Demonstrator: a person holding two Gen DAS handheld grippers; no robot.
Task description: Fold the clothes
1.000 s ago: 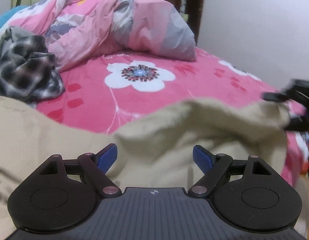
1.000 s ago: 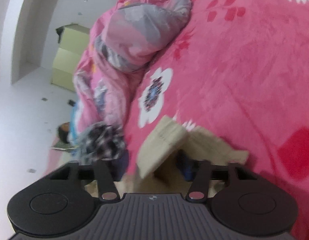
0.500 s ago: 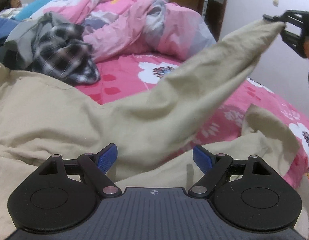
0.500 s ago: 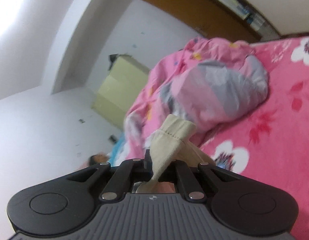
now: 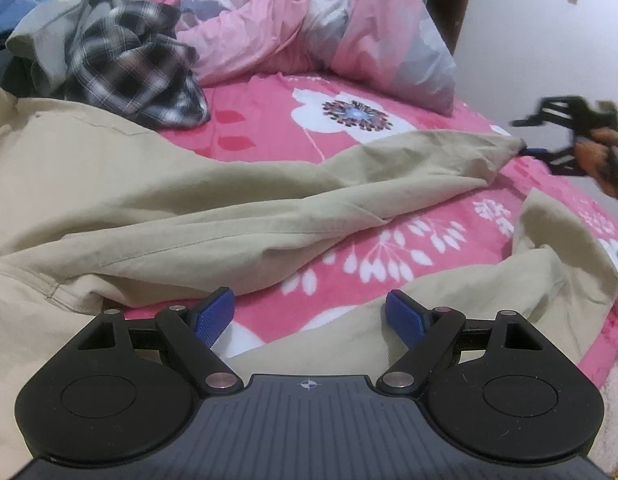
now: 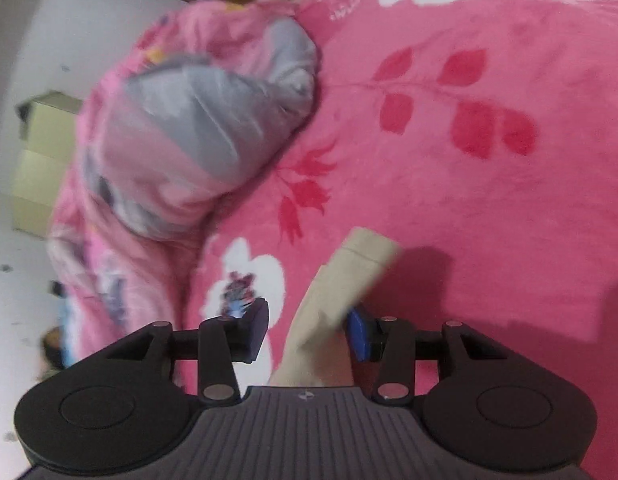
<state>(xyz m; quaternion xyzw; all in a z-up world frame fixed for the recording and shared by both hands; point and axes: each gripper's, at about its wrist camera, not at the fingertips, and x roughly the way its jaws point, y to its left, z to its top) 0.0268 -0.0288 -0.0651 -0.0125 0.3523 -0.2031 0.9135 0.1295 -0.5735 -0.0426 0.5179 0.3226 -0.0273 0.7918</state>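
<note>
The right gripper (image 6: 307, 330) has just been opening. The leg end of the tan trousers (image 5: 189, 200) lies between its jaws, only brushing one blue pad, so it is let go. The left gripper (image 5: 311, 314) is wide open with nothing in it, right above the trousers. The trousers lie spread on the pink bed (image 5: 269, 120), near the checked shirt (image 5: 141, 76). I think the right hand should back away gently so the leg stays flat, then both pick up the hems.
</note>
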